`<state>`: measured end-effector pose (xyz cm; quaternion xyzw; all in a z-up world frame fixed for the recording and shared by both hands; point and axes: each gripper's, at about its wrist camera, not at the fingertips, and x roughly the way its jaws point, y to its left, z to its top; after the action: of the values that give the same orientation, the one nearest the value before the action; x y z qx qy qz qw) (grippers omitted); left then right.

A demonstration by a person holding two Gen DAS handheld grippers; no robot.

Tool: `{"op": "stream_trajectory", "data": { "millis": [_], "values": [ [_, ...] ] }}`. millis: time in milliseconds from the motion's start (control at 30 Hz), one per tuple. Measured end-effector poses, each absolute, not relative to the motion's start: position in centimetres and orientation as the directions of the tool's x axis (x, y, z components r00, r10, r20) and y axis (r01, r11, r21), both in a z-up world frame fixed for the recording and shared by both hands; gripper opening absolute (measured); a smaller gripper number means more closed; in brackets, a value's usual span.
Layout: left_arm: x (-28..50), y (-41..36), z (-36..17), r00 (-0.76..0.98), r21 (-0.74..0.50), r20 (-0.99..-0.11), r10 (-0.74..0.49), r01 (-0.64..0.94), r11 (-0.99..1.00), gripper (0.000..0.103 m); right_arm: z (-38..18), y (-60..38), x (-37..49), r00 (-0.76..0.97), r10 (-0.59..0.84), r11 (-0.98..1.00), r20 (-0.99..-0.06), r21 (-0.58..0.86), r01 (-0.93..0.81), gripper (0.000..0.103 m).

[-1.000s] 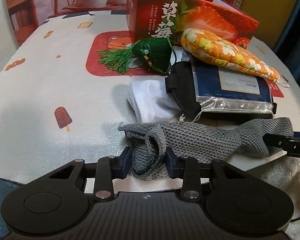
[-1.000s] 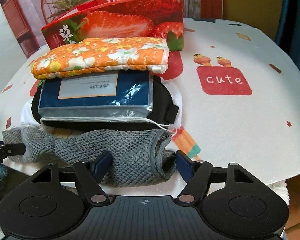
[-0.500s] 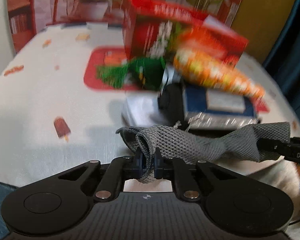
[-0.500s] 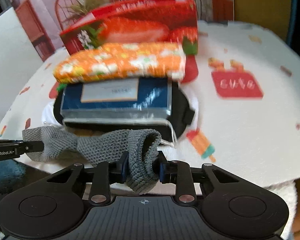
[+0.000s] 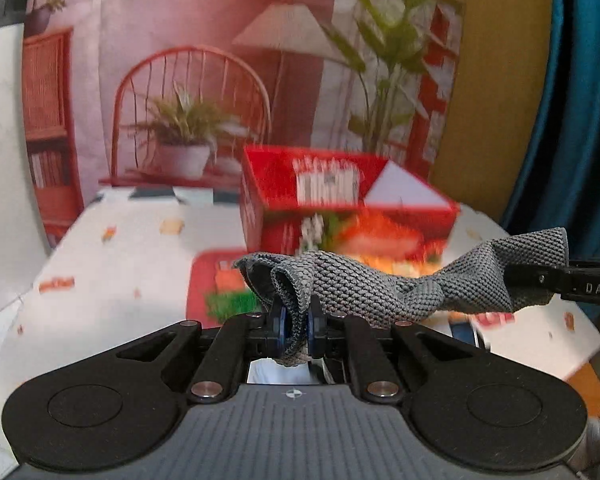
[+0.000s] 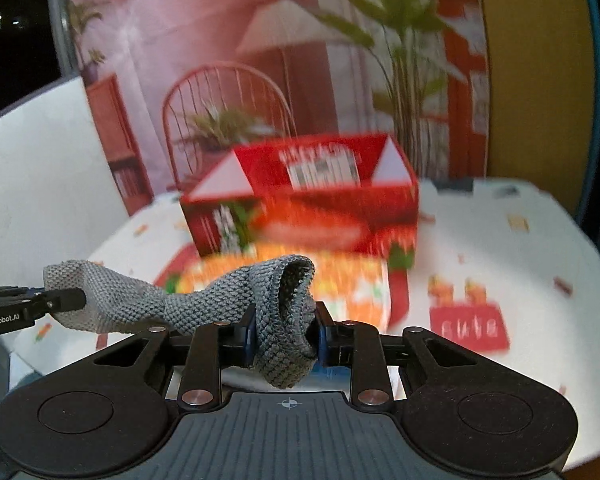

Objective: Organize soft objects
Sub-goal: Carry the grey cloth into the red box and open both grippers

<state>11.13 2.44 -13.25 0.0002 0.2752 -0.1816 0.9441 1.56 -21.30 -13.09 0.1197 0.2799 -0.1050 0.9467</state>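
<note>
Grey waffle-knit cloth (image 5: 364, 288) stretches between my two grippers, lifted clear of the table. My left gripper (image 5: 296, 330) has its blue pads pressed together on one bunched, folded end of the cloth, a small tail of fabric hanging below them. My right gripper (image 6: 286, 336) is clamped on the other end, its pads set a little wider around a thicker roll of the same grey cloth (image 6: 228, 304). In the left wrist view the far end of the cloth runs off to the right into the black fingers (image 5: 540, 280) of my right gripper; in the right wrist view it runs left into the black fingers (image 6: 64, 300) of my left one. The cloth sags and twists slightly at its middle.

Beyond it, blurred, lies an orange floral padded piece (image 6: 340, 284) on the table, with a bit of green fringe (image 5: 232, 304) showing at the left in the left view. Behind that stands an open red cardboard box printed with strawberries (image 6: 320, 208), its flaps up. All rest on a round table under a white cloth with small cartoon prints (image 6: 520, 264), including a red patch with white letters (image 6: 470, 326). Farthest back hangs a printed backdrop showing a red chair, potted plants and a lamp (image 5: 204, 92).
</note>
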Motion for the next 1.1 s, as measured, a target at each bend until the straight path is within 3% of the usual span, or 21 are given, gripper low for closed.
{"op": "stream_trajectory", "data": {
  "millis": [200, 367, 667, 900, 1100],
  "values": [
    [16.4, 0.6, -9.8, 0.818, -0.103, -0.454, -0.354, 0.346, 0.932, 0.011, -9.4, -22.7, 7.4, 0.846, -0.171, 0.971, -0.506, 0.057, 0.230, 0.025],
    [21.7, -1.1, -8.0, 0.820, -0.105, -0.463, -0.336, 0.325, 0.940, 0.011, -7.4, -26.4, 13.3, 0.838, -0.175, 0.963, -0.516, 0.085, 0.254, 0.025],
    [29.7, -5.0, -10.9, 0.753, -0.074, -0.583, -0.305, 0.325, 0.943, 0.011, -9.8, -31.3, 20.4, 0.784, -0.216, 0.954, -0.582, 0.044, 0.295, 0.025],
    [33.3, -8.6, -13.8, 0.681, 0.015, -0.685, -0.258, 0.368, 0.930, 0.011, -14.7, -34.7, 23.7, 0.705, -0.191, 0.924, -0.684, 0.116, 0.363, 0.025],
    [34.9, -9.9, -15.4, 0.616, 0.014, -0.747, -0.250, 0.390, 0.921, 0.011, -17.3, -35.7, 25.5, 0.650, -0.127, 0.923, -0.749, 0.151, 0.355, 0.025]
  ]
}}
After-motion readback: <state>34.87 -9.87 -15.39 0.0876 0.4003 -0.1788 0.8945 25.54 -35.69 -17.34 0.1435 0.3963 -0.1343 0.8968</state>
